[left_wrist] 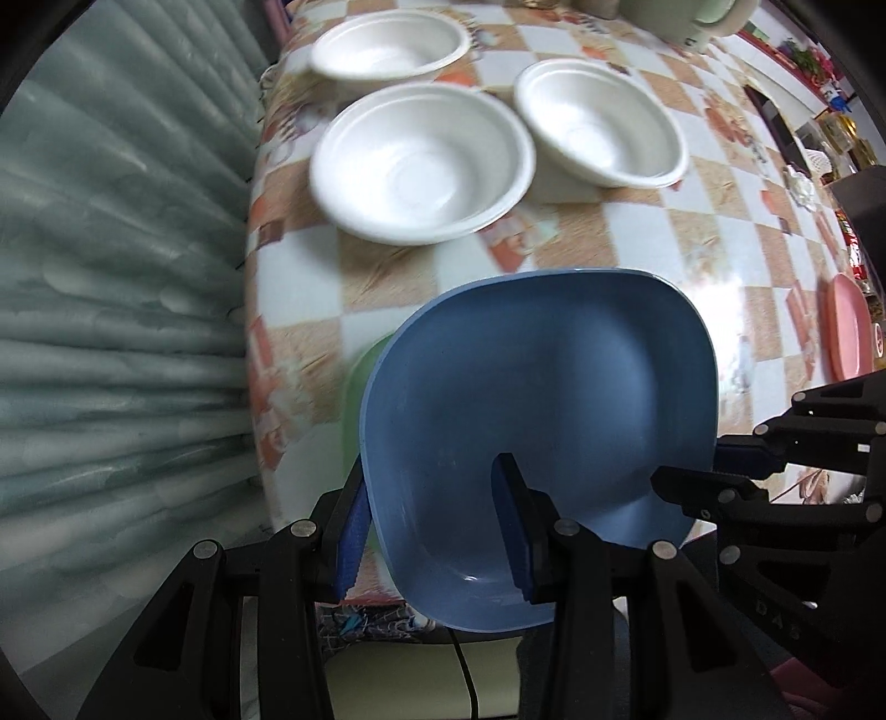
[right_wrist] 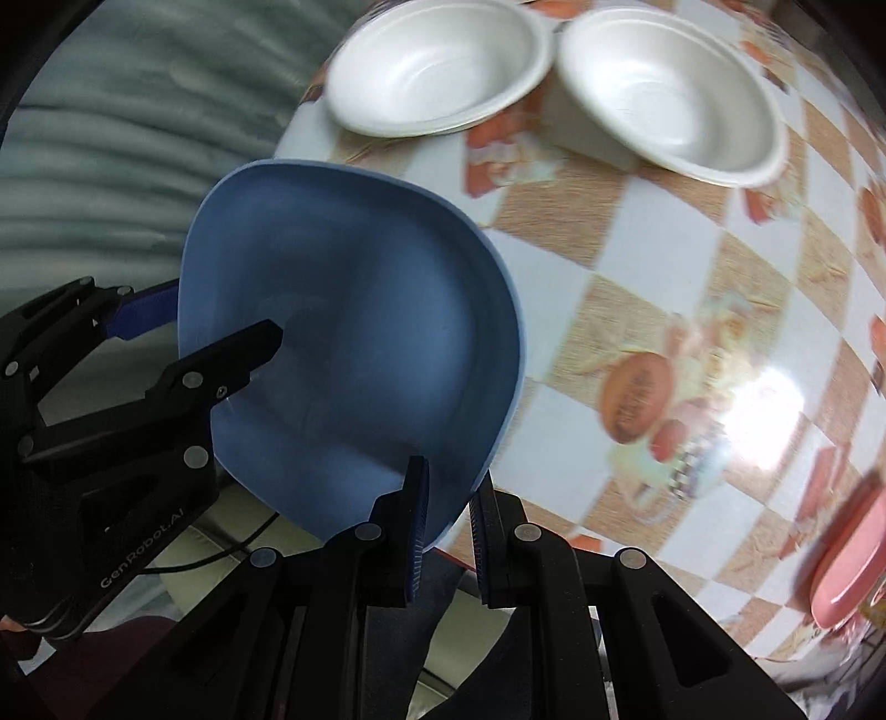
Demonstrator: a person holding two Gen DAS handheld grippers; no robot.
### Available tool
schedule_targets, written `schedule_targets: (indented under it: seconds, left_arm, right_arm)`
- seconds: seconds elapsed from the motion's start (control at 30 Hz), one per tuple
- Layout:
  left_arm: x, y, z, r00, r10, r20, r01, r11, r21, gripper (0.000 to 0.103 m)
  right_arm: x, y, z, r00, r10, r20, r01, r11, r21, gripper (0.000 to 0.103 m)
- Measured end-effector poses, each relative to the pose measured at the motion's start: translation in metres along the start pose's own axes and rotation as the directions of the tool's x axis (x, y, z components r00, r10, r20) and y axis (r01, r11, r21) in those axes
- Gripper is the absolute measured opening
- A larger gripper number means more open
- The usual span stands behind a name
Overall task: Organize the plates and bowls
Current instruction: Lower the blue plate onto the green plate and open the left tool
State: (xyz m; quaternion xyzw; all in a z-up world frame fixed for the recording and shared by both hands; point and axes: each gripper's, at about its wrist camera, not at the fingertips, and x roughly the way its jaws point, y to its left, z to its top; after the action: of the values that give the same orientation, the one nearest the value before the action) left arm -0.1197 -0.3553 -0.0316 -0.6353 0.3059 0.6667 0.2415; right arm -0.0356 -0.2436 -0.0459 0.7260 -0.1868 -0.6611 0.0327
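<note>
A blue square-ish dish (left_wrist: 542, 387) hangs tilted over the near table edge, held by both grippers. My left gripper (left_wrist: 432, 531) is shut on its near wall, one finger inside the dish and one outside. My right gripper (right_wrist: 449, 531) is shut on the dish (right_wrist: 354, 332) at its rim; in the left wrist view the right gripper (left_wrist: 703, 465) shows at the dish's right side. The left gripper (right_wrist: 207, 324) shows at the left of the right wrist view. Three white bowls (left_wrist: 421, 166) (left_wrist: 601, 122) (left_wrist: 387, 44) stand farther back. A green plate (left_wrist: 360, 387) peeks out beneath the blue dish.
A pink plate (left_wrist: 847, 327) (right_wrist: 853, 559) lies at the table's right side. A pale kettle (left_wrist: 703, 22) stands at the back. The checkered tablecloth (right_wrist: 637, 266) ends at the left edge, beside grey-green pleated fabric (left_wrist: 111, 277).
</note>
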Motion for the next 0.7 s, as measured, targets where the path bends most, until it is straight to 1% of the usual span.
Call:
schedule_targets:
  seconds: [0.27,0.3,0.37,0.47,0.5,0.53,0.57,0.6,0.7]
  left_arm:
    - [0.022,0.022,-0.006,1.0,0.003,-0.026,-0.004,1.0,-0.018,0.046]
    - [0.024,0.024,-0.006,1.0,0.008,-0.024,-0.008,1.0,-0.024,0.049]
    - [0.028,0.027,-0.005,1.0,0.002,-0.026,-0.003,1.0,-0.029,0.051]
    - [0.027,0.03,-0.005,1.0,0.012,-0.017,-0.012,0.999,-0.041,0.062]
    - [0.026,0.031,-0.006,1.0,0.008,-0.011,-0.008,0.999,-0.047,0.067]
    - [0.024,0.031,-0.006,1.0,0.003,-0.005,-0.003,0.999,-0.049,0.07]
    - [0.023,0.031,-0.007,1.0,-0.002,0.0,0.002,0.999,-0.051,0.071]
    - [0.021,0.03,-0.006,1.0,-0.004,0.001,0.004,0.999,-0.05,0.073]
    - [0.019,0.022,-0.003,1.0,-0.02,-0.003,0.02,0.999,-0.041,0.074]
  right_arm:
    - [0.027,0.021,0.011,0.999,0.011,-0.046,-0.011,1.0,0.008,0.017]
    - [0.03,0.022,0.013,0.999,0.014,-0.048,-0.014,1.0,0.012,0.017]
    - [0.036,0.026,0.017,0.999,0.025,-0.046,-0.024,1.0,0.019,0.017]
    - [0.038,0.024,0.022,0.999,0.02,-0.047,-0.019,0.999,0.032,0.019]
    - [0.037,0.02,0.021,0.999,0.019,-0.048,-0.017,0.999,0.041,0.033]
    - [0.035,0.012,0.022,0.999,0.015,-0.049,-0.012,0.998,0.054,0.063]
    - [0.033,0.004,0.02,0.999,0.005,-0.046,-0.002,0.997,0.071,0.076]
    - [0.03,-0.003,0.018,0.999,-0.005,-0.035,0.008,0.996,0.091,0.084]
    - [0.025,-0.028,0.01,0.999,-0.011,-0.044,0.018,0.987,0.159,0.084]
